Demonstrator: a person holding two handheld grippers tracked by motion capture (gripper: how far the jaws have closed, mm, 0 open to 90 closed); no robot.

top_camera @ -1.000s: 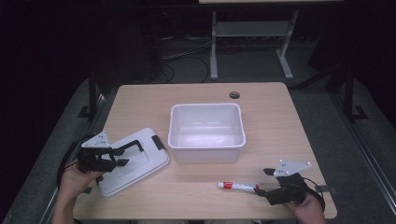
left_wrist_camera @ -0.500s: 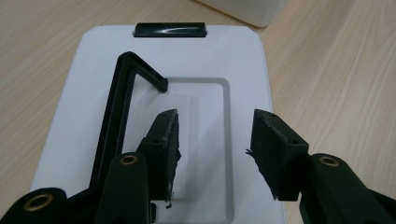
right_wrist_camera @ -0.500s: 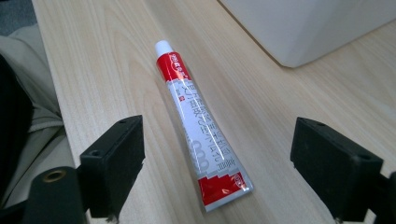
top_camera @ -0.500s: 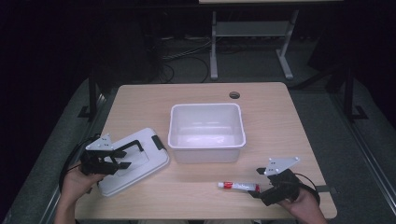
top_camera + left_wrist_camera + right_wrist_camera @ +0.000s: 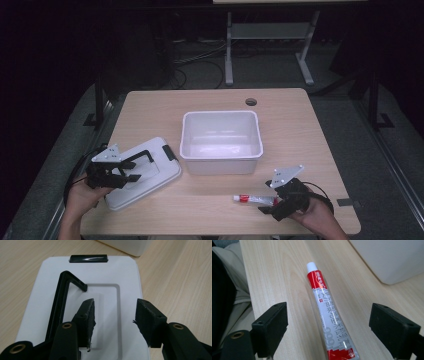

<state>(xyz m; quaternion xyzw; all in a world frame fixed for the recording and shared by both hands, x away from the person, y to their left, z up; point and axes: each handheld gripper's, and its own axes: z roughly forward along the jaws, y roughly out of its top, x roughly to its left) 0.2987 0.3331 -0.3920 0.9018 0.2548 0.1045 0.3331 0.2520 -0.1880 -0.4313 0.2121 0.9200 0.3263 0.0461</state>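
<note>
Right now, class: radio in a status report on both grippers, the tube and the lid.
Left gripper open over white lid, jaws just been opening, nothing between. Right gripper open astride the tube, not pinching. Bin empty, nothing blocking.

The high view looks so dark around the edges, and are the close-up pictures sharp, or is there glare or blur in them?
High view: light falls on the table while the floor around it sinks into near black. Left gripper view: the lid is sharp, with a bright glint on its black latch. Right gripper view: the tube reads clearly, with soft glare along it; the near jaws look slightly soft.
</note>
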